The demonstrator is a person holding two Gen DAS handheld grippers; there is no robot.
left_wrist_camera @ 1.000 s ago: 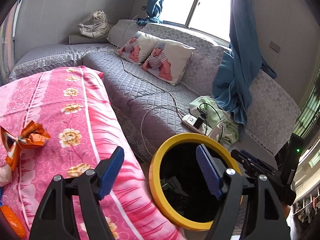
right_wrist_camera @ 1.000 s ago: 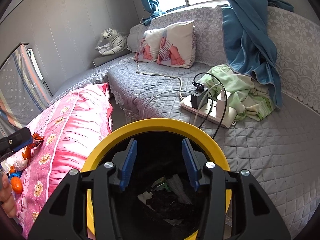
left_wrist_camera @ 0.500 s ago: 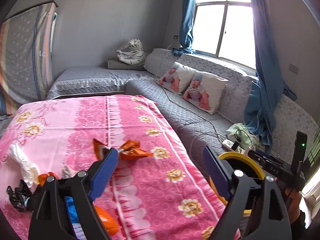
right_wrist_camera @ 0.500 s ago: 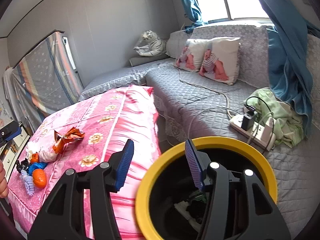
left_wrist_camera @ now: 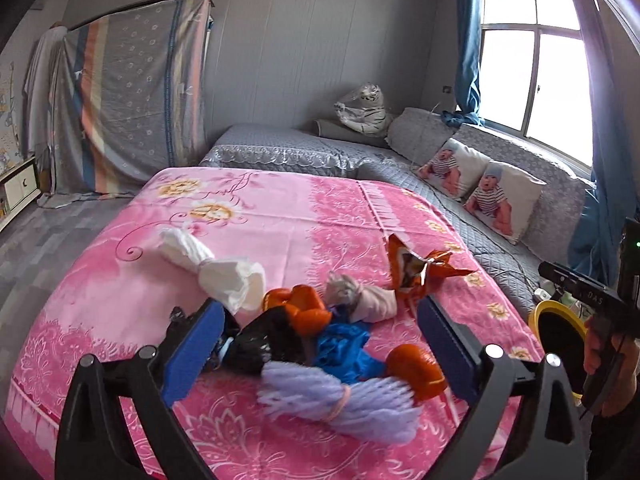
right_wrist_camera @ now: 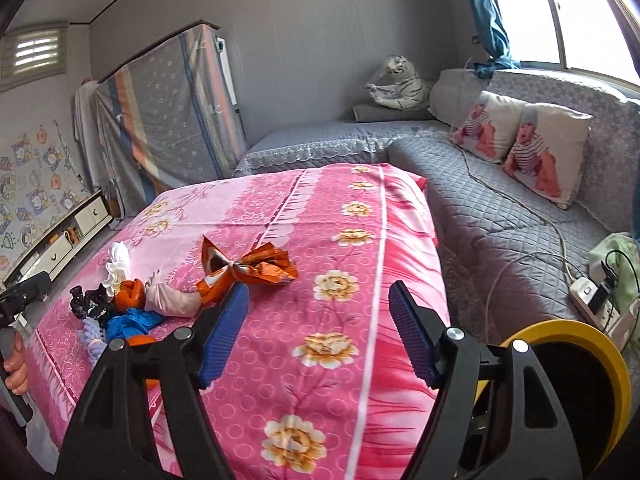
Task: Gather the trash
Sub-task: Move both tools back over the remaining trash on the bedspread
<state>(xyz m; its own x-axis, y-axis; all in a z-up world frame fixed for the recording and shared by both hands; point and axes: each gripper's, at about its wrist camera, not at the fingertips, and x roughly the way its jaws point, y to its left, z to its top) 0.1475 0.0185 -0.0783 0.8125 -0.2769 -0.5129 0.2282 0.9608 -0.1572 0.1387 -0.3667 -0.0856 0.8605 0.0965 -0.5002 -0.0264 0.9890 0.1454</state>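
Note:
A heap of trash lies on the pink flowered tablecloth [left_wrist_camera: 280,216]: a twisted white tissue [left_wrist_camera: 216,264], orange peel [left_wrist_camera: 302,310], a black net [left_wrist_camera: 260,342], a blue bag [left_wrist_camera: 344,350], a purple foam net [left_wrist_camera: 340,400] and an orange snack wrapper [left_wrist_camera: 420,268]. My left gripper [left_wrist_camera: 320,344] hovers over the heap, its jaws opening wide, pads clear of everything. My right gripper [right_wrist_camera: 318,334] is over bare cloth just right of the orange wrapper [right_wrist_camera: 248,268]; its jaws are opening with nothing between them. The yellow-rimmed bin [right_wrist_camera: 580,340] stands at the table's right end.
A grey quilted sofa [right_wrist_camera: 500,216] runs along the right with two baby-print pillows [right_wrist_camera: 548,152] and a power strip [right_wrist_camera: 592,300] trailing cables. A toy tiger [left_wrist_camera: 364,110] sits in the far corner. A striped cloth [left_wrist_camera: 132,96] hangs over furniture at the back left.
Both views have swung from the yellow bin to the pink table and its trash heap. Both grippers' jaws stand wider than before.

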